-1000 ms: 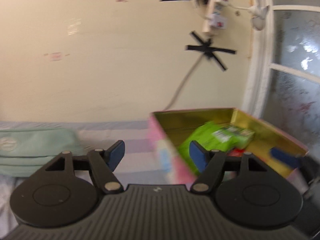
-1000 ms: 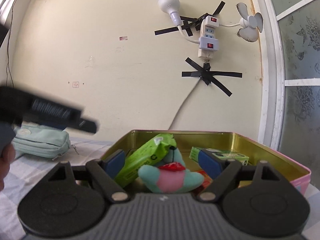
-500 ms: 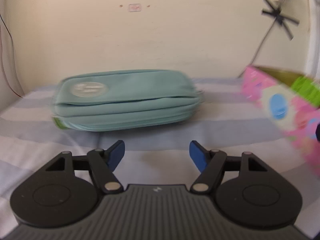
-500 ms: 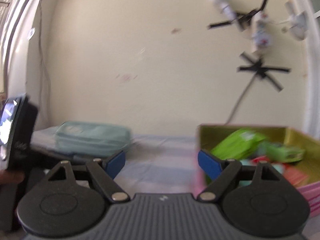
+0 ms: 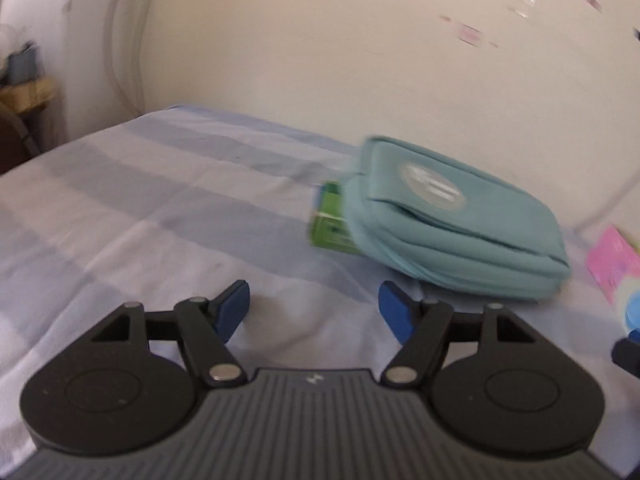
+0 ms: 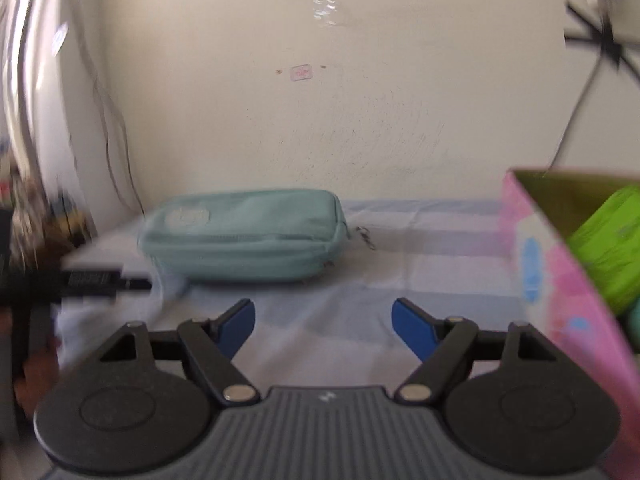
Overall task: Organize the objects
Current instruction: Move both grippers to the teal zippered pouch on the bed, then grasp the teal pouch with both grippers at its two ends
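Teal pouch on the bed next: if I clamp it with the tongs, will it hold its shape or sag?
The teal pouch looks like soft fabric with rounded, bulging sides, so it will probably sag when gripped at one end. It seems stuffed, so perhaps moderately heavy. It lies flat on the striped sheet, so it is unlikely to roll; pushing may bunch the cloth.

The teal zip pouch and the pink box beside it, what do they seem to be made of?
The teal zip pouch looks like soft matte woven fabric: it sags, shows stitched seams, and a small metal zip pull hangs at its end. The pink box looks like thin metal tin, judging by its shiny gold inside wall, though printed card cannot be excluded given the blur.
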`<state>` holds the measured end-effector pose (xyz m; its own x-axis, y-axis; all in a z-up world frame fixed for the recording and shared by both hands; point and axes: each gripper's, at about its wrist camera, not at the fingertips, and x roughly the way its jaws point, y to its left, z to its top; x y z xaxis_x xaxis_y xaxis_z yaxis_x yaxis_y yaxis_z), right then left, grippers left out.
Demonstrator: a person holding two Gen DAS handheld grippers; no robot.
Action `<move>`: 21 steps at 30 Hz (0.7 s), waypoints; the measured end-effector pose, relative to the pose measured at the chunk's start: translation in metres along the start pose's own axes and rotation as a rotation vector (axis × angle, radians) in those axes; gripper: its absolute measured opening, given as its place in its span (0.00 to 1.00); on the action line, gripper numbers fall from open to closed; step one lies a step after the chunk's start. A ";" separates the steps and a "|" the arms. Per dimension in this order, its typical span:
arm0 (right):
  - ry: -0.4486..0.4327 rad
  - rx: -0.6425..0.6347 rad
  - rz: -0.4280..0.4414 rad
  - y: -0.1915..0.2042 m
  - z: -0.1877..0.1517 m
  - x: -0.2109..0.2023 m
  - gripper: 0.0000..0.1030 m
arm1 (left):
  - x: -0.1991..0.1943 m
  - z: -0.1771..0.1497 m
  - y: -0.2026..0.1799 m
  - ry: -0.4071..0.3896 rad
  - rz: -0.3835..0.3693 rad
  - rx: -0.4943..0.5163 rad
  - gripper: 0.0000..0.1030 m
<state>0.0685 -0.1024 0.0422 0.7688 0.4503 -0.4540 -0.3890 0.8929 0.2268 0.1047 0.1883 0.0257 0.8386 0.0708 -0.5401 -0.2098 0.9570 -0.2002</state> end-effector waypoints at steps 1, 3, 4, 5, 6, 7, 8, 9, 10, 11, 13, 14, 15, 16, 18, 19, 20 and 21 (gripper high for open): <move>0.004 0.057 0.017 -0.006 0.005 0.012 0.76 | 0.002 0.001 -0.002 0.002 -0.001 0.004 0.71; 0.006 0.180 0.054 -0.019 0.014 0.033 0.76 | 0.003 0.001 -0.006 0.003 -0.016 0.025 0.71; -0.003 0.239 0.083 -0.025 0.018 0.043 0.77 | 0.002 0.000 -0.006 0.002 -0.026 0.032 0.71; -0.013 0.297 0.106 -0.031 0.023 0.053 0.77 | 0.003 0.001 -0.009 0.002 -0.030 0.037 0.71; -0.015 0.342 0.109 -0.036 0.026 0.063 0.78 | 0.005 0.001 -0.009 0.000 -0.031 0.042 0.71; -0.008 0.383 0.113 -0.039 0.029 0.073 0.78 | 0.004 0.001 -0.010 -0.005 -0.036 0.048 0.71; 0.011 0.420 0.127 -0.042 0.032 0.084 0.77 | 0.003 0.001 -0.011 -0.014 -0.043 0.053 0.71; 0.023 0.449 0.141 -0.044 0.035 0.094 0.71 | -0.005 -0.002 -0.008 -0.023 -0.048 0.055 0.71; 0.030 0.464 0.153 -0.044 0.036 0.100 0.60 | -0.006 -0.003 -0.008 -0.031 -0.056 0.053 0.71; 0.042 0.473 0.168 -0.044 0.035 0.103 0.49 | -0.005 -0.003 -0.008 -0.036 -0.065 0.046 0.71; 0.035 0.448 0.168 -0.040 0.033 0.100 0.44 | -0.007 -0.002 -0.001 -0.052 -0.081 0.012 0.71; 0.034 0.431 0.180 -0.038 0.031 0.096 0.41 | -0.008 -0.001 0.003 -0.063 -0.093 -0.014 0.71; 0.038 0.420 0.187 -0.036 0.028 0.091 0.39 | -0.009 0.000 0.007 -0.078 -0.106 -0.044 0.71; 0.045 0.414 0.187 -0.034 0.025 0.086 0.39 | -0.011 0.001 0.013 -0.100 -0.110 -0.079 0.72; 0.081 0.419 0.194 -0.032 0.012 0.072 0.37 | -0.015 0.004 0.026 -0.130 -0.110 -0.166 0.81; 0.098 0.421 0.203 -0.032 0.006 0.063 0.36 | -0.015 0.005 0.035 -0.131 -0.127 -0.218 0.84; 0.104 0.417 0.212 -0.032 0.000 0.052 0.34 | -0.014 0.005 0.044 -0.122 -0.148 -0.272 0.84; 0.105 0.410 0.223 -0.033 -0.006 0.040 0.32 | -0.011 0.005 0.050 -0.106 -0.174 -0.317 0.84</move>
<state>0.1094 -0.1138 0.0110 0.6259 0.6473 -0.4351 -0.2902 0.7111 0.6404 0.0881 0.2366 0.0260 0.9194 -0.0402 -0.3913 -0.1911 0.8238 -0.5337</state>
